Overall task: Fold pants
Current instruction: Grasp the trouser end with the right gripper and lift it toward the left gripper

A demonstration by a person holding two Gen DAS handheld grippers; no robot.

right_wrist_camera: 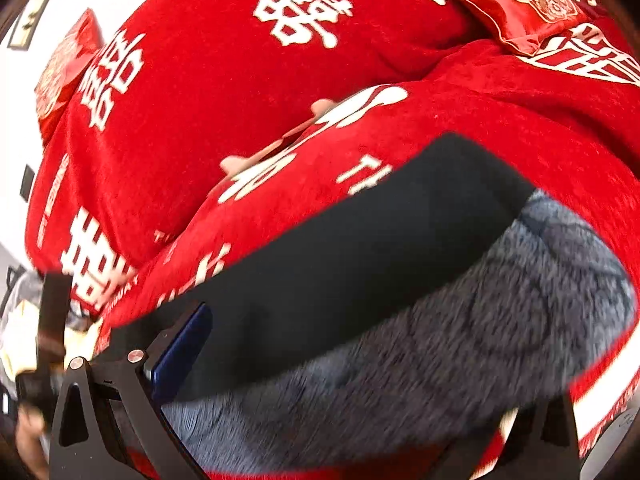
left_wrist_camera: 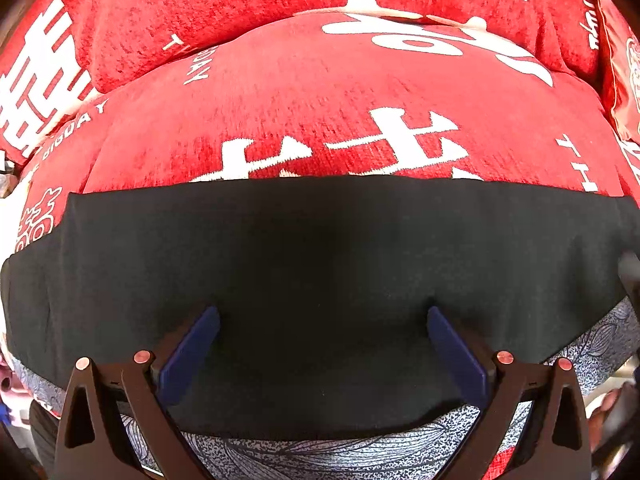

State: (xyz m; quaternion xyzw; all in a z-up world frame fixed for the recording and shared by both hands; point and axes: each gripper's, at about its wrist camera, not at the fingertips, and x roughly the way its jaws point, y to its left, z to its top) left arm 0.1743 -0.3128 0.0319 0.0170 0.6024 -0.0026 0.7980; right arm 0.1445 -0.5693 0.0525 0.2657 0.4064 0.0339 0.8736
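The black pants (left_wrist_camera: 320, 248) lie as a flat folded band across a grey patterned cloth (left_wrist_camera: 304, 456) on the red sofa cushion. My left gripper (left_wrist_camera: 323, 320) is open above the pants, blue pads (left_wrist_camera: 188, 356) spread wide, holding nothing. In the right wrist view the pants (right_wrist_camera: 352, 264) run diagonally, with the grey cloth (right_wrist_camera: 460, 352) below them. My right gripper (right_wrist_camera: 320, 360) is open; only its left blue pad (right_wrist_camera: 180, 352) shows clearly, over the pants' left end. The view is motion-blurred.
Red sofa cushions (left_wrist_camera: 280, 112) with white characters fill the background, with back cushions (right_wrist_camera: 224, 80) behind. A small embroidered red pillow (right_wrist_camera: 508, 4) lies at the upper right. A white wall (right_wrist_camera: 24, 80) shows at far left.
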